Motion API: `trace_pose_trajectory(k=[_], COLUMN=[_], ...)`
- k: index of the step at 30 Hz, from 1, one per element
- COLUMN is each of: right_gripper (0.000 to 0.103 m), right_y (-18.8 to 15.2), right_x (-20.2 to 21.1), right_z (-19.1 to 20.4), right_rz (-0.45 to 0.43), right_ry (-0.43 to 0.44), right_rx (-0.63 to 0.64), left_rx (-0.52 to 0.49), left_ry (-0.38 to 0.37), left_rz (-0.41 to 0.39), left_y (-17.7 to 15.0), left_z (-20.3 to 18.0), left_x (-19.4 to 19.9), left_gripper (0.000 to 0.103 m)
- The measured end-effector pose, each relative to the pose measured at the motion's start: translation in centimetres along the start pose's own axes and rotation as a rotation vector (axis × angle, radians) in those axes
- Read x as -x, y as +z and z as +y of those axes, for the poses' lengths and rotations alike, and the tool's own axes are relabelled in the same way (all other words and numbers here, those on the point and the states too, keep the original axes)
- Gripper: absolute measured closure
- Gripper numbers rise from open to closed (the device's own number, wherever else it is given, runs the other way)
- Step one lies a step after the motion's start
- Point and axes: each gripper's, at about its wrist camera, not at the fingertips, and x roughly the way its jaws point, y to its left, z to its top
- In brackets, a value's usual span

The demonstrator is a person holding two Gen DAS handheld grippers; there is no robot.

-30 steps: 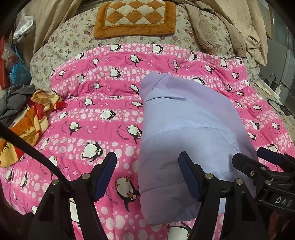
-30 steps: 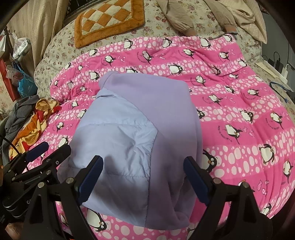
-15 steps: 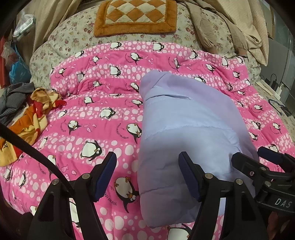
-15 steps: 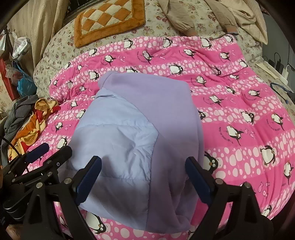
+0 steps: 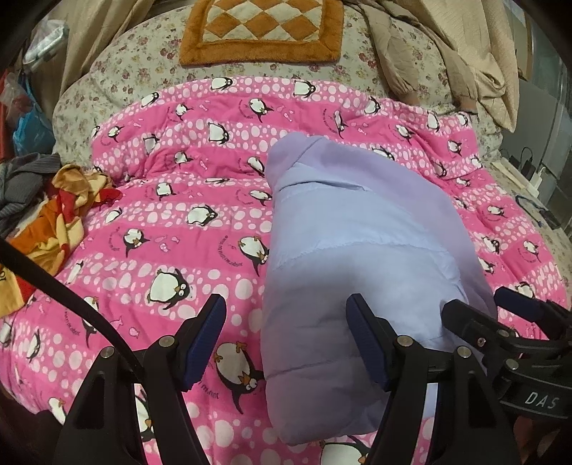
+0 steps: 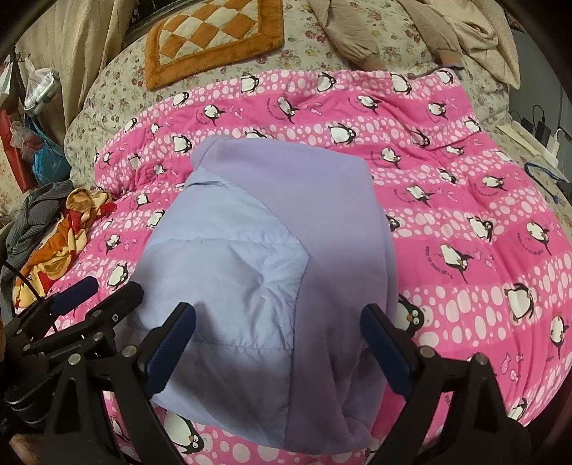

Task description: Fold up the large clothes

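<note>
A lavender padded jacket (image 5: 357, 250) lies folded into a long bundle on the pink penguin quilt (image 5: 178, 221). It also shows in the right wrist view (image 6: 271, 257), with a quilted pale panel on the left and a fleece panel on the right. My left gripper (image 5: 286, 339) is open and empty, hovering over the jacket's near left edge. My right gripper (image 6: 279, 343) is open and empty above the jacket's near end. Each gripper shows at the edge of the other's view.
An orange checked cushion (image 5: 261, 28) lies at the bed's far end. Beige clothes (image 5: 447, 60) are heaped at the far right. A pile of orange and grey clothes (image 5: 46, 207) sits at the left edge. Cables and chargers (image 6: 543, 132) lie to the right.
Both grippers have drawn back slightly toward the near edge; the jacket has stayed in place. Both grippers remain open.
</note>
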Motion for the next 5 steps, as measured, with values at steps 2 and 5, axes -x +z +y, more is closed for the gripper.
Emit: trace_pose_trajectory(k=[2,5], right_gripper=[0.007,0.007], right_y=[0.14,0.25], right_x=[-0.15,-0.27], right_z=[0.05,0.03], right_rz=[0.002,0.001], right_ry=[-0.004,-0.003], right_rx=[0.004,0.003], left_rx=[-0.008,-0.010], left_ry=[0.003,0.005], left_rz=[-0.010,-0.016], left_y=[0.04,0.30], left_z=[0.01,0.35], left_x=[0.09,0.26], left_gripper=[0.061,0.061])
